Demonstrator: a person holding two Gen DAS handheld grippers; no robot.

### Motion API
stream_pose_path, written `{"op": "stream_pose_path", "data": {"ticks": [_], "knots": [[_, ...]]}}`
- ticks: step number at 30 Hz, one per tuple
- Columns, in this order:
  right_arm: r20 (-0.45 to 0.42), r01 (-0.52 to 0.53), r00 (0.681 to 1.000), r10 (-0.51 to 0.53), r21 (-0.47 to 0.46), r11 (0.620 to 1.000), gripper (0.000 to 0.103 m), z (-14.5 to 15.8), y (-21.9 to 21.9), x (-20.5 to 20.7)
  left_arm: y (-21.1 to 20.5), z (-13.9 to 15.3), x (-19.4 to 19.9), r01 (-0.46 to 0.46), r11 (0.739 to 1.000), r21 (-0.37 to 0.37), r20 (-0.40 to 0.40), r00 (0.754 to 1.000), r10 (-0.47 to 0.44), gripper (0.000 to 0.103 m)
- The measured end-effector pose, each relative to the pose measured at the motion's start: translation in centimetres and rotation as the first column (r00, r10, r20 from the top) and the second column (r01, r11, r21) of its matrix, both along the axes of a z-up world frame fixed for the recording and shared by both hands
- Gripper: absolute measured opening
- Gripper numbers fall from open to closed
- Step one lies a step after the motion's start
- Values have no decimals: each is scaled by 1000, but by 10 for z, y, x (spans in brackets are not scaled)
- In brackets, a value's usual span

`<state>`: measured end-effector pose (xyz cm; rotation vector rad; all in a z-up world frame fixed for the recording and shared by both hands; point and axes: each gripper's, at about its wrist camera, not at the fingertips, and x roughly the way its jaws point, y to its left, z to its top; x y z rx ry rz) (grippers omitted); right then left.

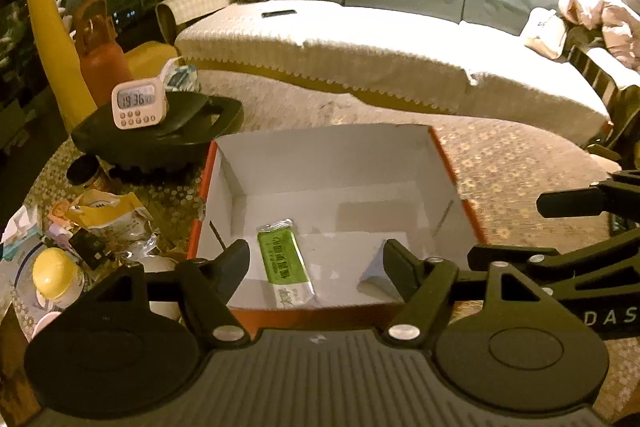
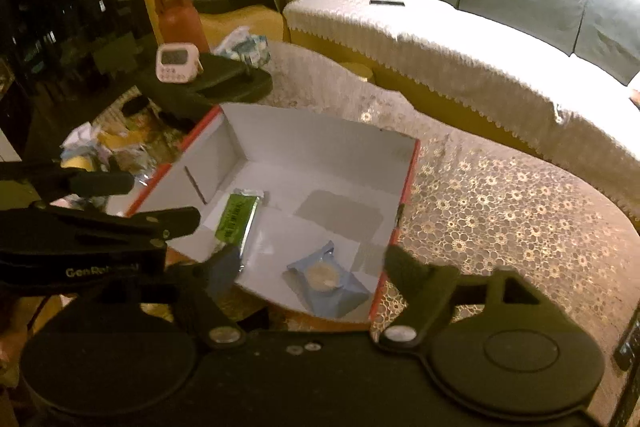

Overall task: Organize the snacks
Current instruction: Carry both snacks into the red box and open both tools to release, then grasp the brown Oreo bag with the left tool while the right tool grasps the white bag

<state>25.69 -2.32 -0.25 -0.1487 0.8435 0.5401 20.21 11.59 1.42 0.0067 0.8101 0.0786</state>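
An open cardboard box [image 1: 444,155], orange outside and white inside, stands on the lace-covered table. A green snack bar [image 1: 282,259] lies on its floor at the left, and a blue packet [image 1: 374,267] lies at the near right, half hidden by a finger. My left gripper [image 1: 315,251] hangs open over the box's near edge with nothing between its fingers. In the right wrist view the box [image 2: 320,123] holds the green bar [image 2: 238,219] and the blue packet [image 2: 328,279], which has a round biscuit showing. My right gripper [image 2: 313,257] is open above the packet, holding nothing.
Left of the box lies a heap of loose snack packets [image 1: 104,223]. Behind it a white timer [image 1: 134,105] stands on a black stand [image 1: 160,135], with a red bottle [image 1: 102,43] and a yellow giraffe toy [image 1: 44,7]. A covered sofa [image 1: 400,47] runs behind the table.
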Motion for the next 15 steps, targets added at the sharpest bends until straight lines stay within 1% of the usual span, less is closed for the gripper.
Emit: {"op": "stream_pose_path", "data": {"ticks": [4, 7, 9, 11, 13, 15], "knots": [[21, 4, 1000, -4, 21, 1000, 85, 14, -17, -21, -9, 12, -23, 18, 1000, -6, 33, 999, -18, 82], [33, 11, 999, -12, 34, 999, 89, 20, -28, -35, -17, 18, -39, 32, 999, -6, 48, 998, -32, 83], [38, 15, 999, -16, 37, 999, 89, 23, -36, -45, -23, 20, -49, 40, 999, -7, 53, 998, -40, 83], [43, 19, 999, -21, 41, 999, 94, 24, -44, -54, -29, 22, -59, 53, 999, -7, 59, 997, -53, 83], [48, 25, 998, -27, 50, 998, 97, 26, -53, -62, -35, 24, -69, 68, 998, -8, 64, 996, -67, 85], [52, 26, 998, -29, 58, 998, 98, 27, -61, -70, -41, 24, -78, 78, 997, -11, 71, 994, -77, 86]]}}
